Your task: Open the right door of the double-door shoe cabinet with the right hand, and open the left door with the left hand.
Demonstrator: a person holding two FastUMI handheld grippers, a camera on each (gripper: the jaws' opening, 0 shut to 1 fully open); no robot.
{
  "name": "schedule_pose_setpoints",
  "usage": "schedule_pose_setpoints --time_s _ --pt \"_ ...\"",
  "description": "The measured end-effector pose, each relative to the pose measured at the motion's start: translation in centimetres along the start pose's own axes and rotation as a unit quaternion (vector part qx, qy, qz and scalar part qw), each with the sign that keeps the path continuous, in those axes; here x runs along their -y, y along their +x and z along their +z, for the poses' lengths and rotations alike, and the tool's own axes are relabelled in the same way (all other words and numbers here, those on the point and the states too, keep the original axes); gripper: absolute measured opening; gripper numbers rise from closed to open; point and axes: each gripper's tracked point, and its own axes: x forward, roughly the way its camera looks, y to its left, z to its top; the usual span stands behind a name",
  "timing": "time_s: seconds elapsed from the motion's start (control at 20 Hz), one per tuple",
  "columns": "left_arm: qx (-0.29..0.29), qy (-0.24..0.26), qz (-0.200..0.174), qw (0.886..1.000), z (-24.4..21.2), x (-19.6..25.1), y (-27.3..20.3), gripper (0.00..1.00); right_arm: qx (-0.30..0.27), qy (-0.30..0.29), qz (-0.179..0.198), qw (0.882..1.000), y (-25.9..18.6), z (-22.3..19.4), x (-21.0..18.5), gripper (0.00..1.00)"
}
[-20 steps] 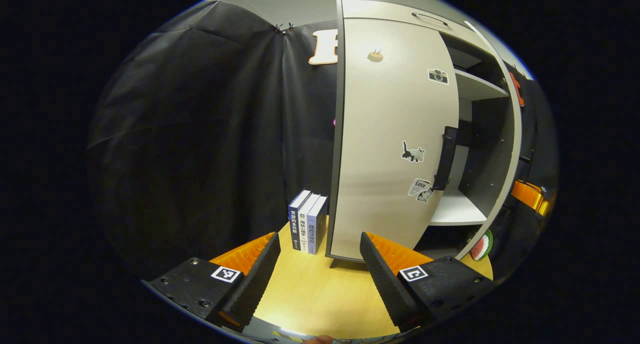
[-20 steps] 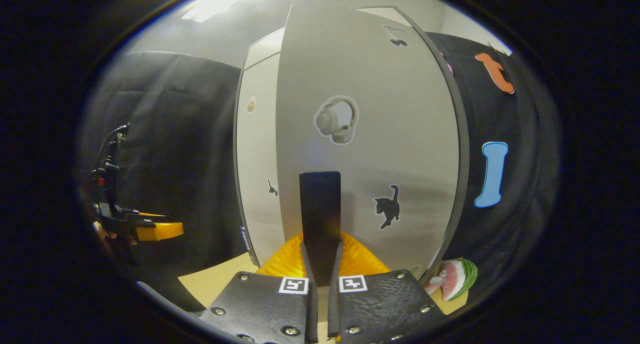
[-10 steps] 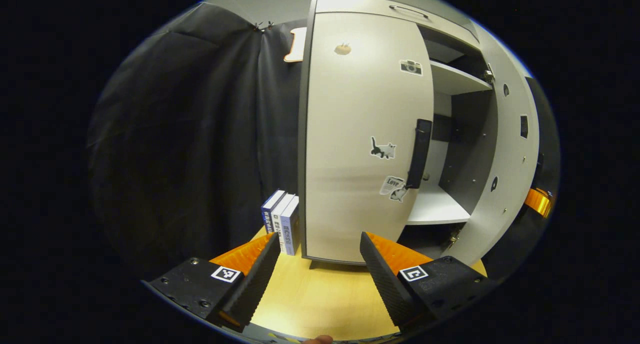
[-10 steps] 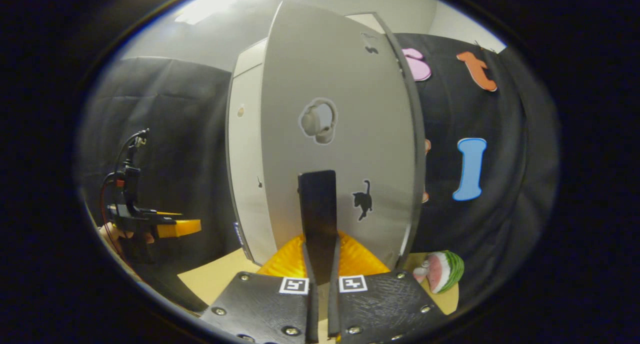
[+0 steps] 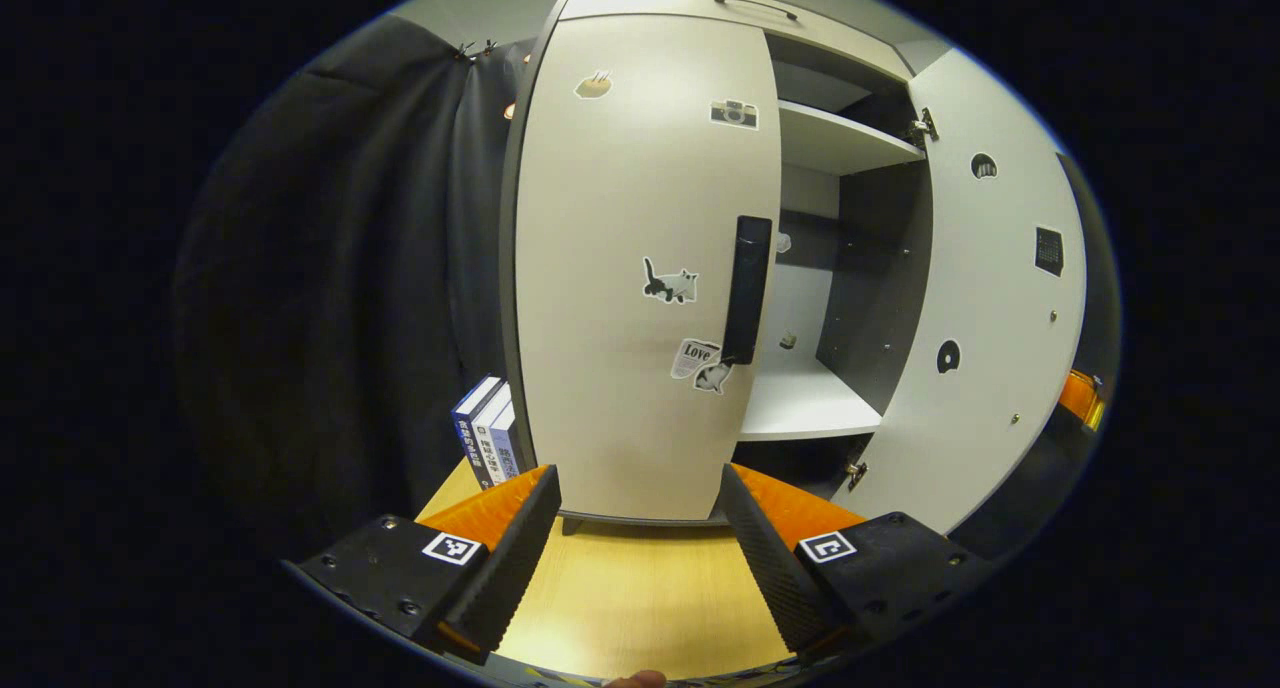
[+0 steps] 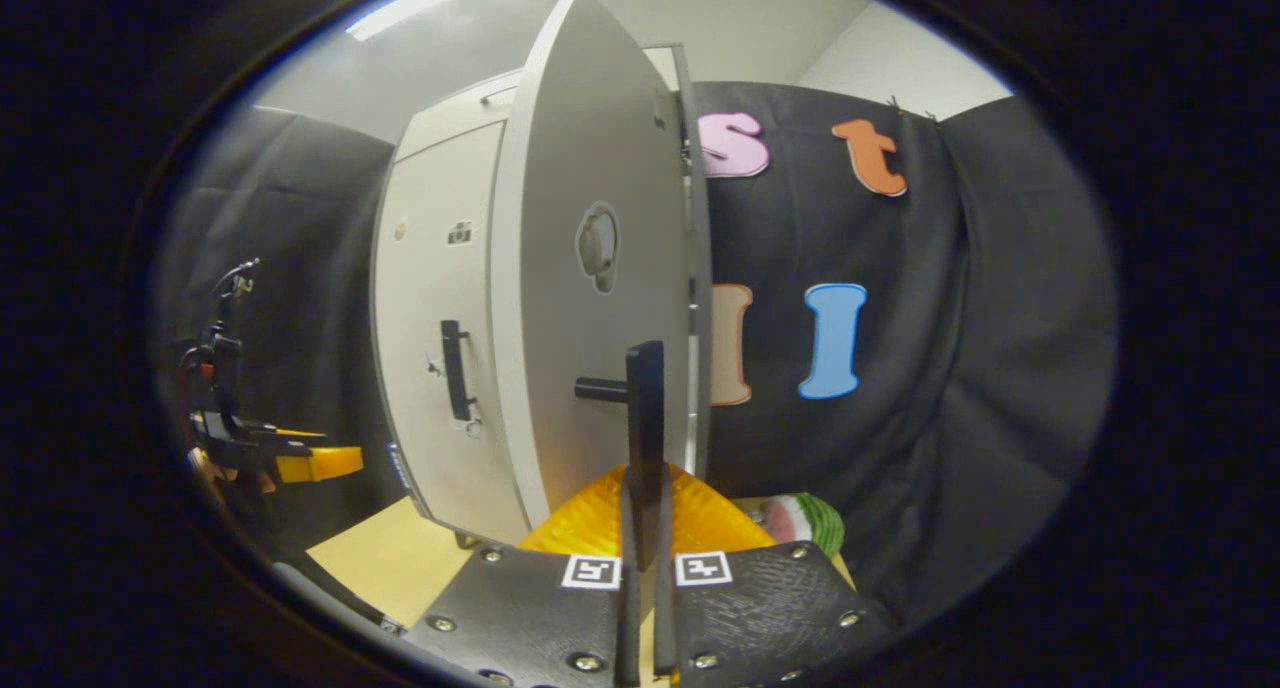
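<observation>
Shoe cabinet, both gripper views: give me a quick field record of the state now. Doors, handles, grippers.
right door: swung wide open, shelves inside showing
right door handle: black bar, clamped between the fingers
right gripper: shut on the right door handle
left door: closed
left door handle: black, vertical, untouched
left gripper: open, short of the left door, holding nothing
beside cabinet: books standing on the wooden table
</observation>
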Motion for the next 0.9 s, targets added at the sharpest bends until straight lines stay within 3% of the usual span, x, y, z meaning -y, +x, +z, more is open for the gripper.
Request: schedule_pose_setpoints --time_s 0.2,0.35,0.6,0.9 --pt "-0.007 0.002 -0.016 1.000 -0.3 1.9 0.6 1.00 0.007 0.020 -0.027 0.999 -0.2 0.1 3.4 0.06" --pt "-0.005 0.004 -0.019 1.000 -0.1 2.5 0.8 1.00 0.011 0.046 -0.014 0.999 -0.8 0.3 3.3 0.04" --pt "0.009 0.007 -0.020 1.000 1.3 3.1 2.0 1.00 0.023 0.025 -0.032 0.999 -2.2 0.6 3.6 0.04" --pt "0.037 0.029 -0.028 0.998 4.1 3.9 4.5 0.99 0.023 0.018 -0.095 0.995 -4.6 0.5 6.8 0.04"
